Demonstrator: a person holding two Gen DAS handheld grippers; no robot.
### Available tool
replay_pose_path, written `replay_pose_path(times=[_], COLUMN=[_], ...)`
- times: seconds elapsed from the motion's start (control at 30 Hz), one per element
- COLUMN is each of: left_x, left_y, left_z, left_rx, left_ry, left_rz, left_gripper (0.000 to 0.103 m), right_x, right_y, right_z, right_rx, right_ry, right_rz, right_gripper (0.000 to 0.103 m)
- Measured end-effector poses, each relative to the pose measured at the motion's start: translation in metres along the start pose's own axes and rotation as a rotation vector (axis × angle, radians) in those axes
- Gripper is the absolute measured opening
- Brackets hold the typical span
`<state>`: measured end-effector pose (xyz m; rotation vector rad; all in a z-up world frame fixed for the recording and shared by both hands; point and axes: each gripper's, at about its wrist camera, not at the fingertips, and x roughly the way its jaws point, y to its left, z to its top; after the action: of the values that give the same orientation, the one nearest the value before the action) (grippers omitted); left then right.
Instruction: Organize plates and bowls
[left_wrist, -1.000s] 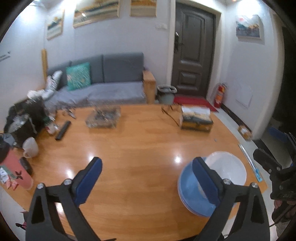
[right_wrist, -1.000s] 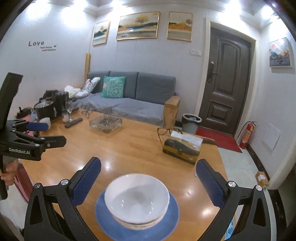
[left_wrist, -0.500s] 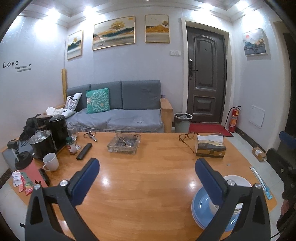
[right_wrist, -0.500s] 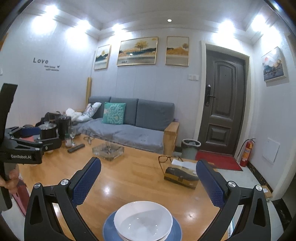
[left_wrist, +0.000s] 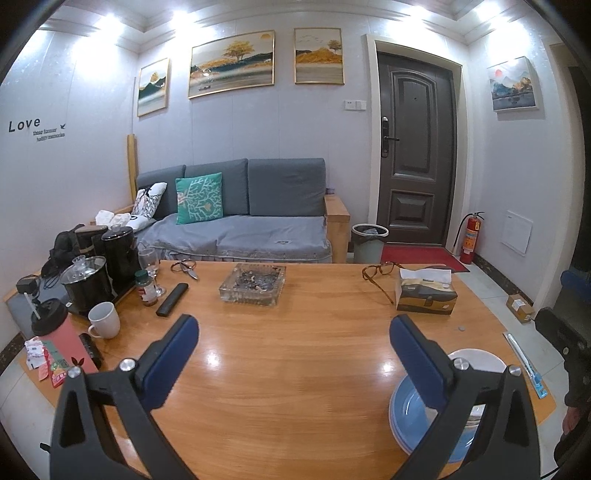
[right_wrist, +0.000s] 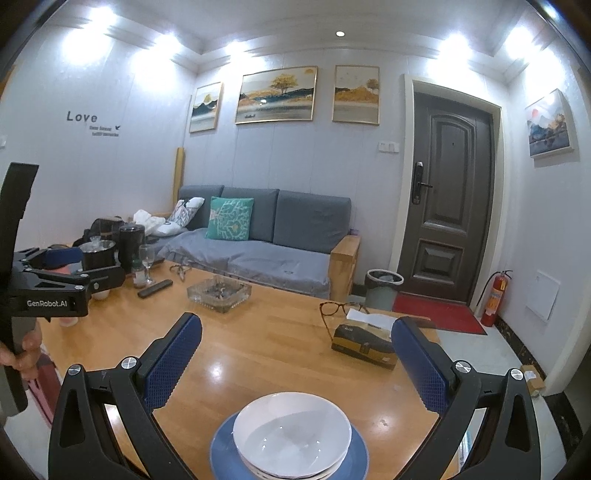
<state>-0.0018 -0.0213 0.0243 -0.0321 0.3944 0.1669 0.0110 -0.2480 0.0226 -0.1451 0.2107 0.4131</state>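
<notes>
Right gripper: the right gripper has its blue pads wide apart and holds nothing; over the last second it has tilted up and drawn back, so the dishes have slid from the middle of its view to the bottom edge.
Left gripper: the left gripper also gapes empty over bare wood, and it too has lifted from a downward look at the table to a level look across the room.
Bowls: the white bowls sit nested at 6 o'clock in the right wrist view, below and between the spread pads, touching neither.
Plates: the blue plates lie stacked under the bowls; in the left wrist view the same stack shows at 4 o'clock, partly hidden by the right-side finger.
Table: the wooden table carries the stack near its near right edge.
Farther out: a glass ashtray at 12 o'clock, a tissue box at 2 o'clock, a white mug at 9 o'clock, all well apart from the stack.
Meaning: with both tools backed off and the dishes gathered in one pile, the sorting looks finished or very nearly so.
</notes>
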Motion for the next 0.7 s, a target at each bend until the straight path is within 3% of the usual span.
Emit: replay_pose_path(times=[0.7], left_x=[0.0019], left_y=[0.0027], left_z=[-0.0024], left_rx=[-0.001], left_ry=[0.004], left_rz=[-0.007], left_gripper=[0.102], right_x=[0.0018], right_y=[0.0001], right_z=[-0.0028], right_rx=[0.004], right_ry=[0.016], right_rz=[0.000], right_gripper=[0.102])
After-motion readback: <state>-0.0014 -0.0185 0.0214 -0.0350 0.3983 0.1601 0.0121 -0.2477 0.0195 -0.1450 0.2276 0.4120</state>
